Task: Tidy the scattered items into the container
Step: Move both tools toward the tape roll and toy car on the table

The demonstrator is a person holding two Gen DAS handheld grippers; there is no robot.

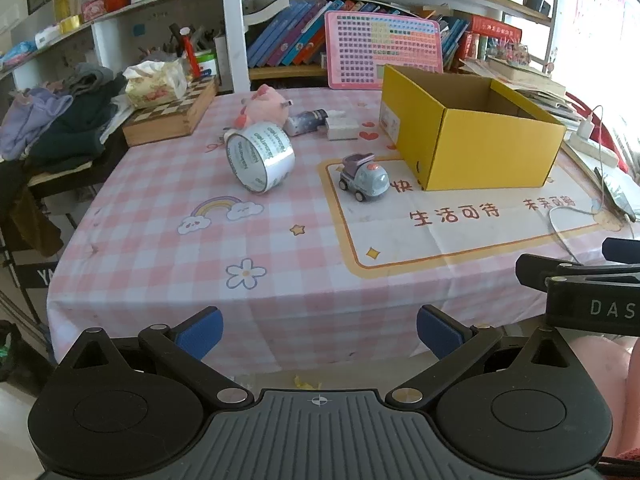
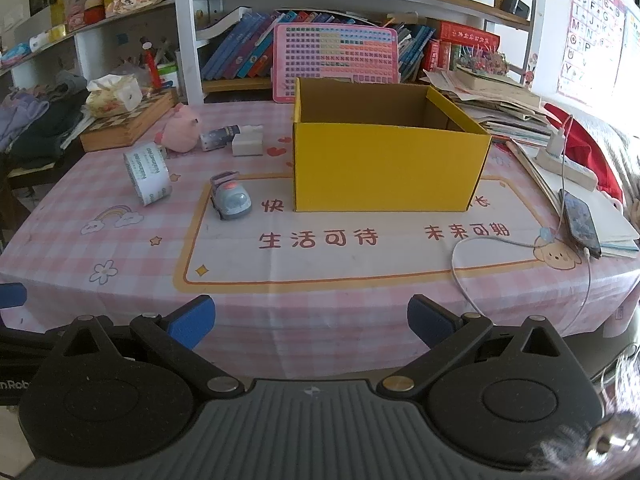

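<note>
Two tongs hang at the near edge of the table with the pink checked cloth (image 2: 120, 292), and neither one touches it. The left gripper (image 1: 319, 334) has its two blue-tipped fingers spread wide apart, holding nothing. The right gripper (image 2: 311, 322) is the same, wide apart and bare.

Straight ahead of the right tongs stands one yellow cardboard box (image 2: 384, 168), open on top. I cannot see its floor.

Five loose things lie ahead of the left tongs. One little grey and purple toy truck (image 1: 363, 178) sits just beside the box. One roll of clear tape with printed letters (image 1: 260, 157) stands tilted, further left. Behind them, close together, are one pink plush toy (image 1: 266, 108), one small dark tube lying down (image 1: 306, 121) and one white block (image 1: 341, 128).

One phone on a white cable (image 2: 580, 220) lies far to the right.
</note>
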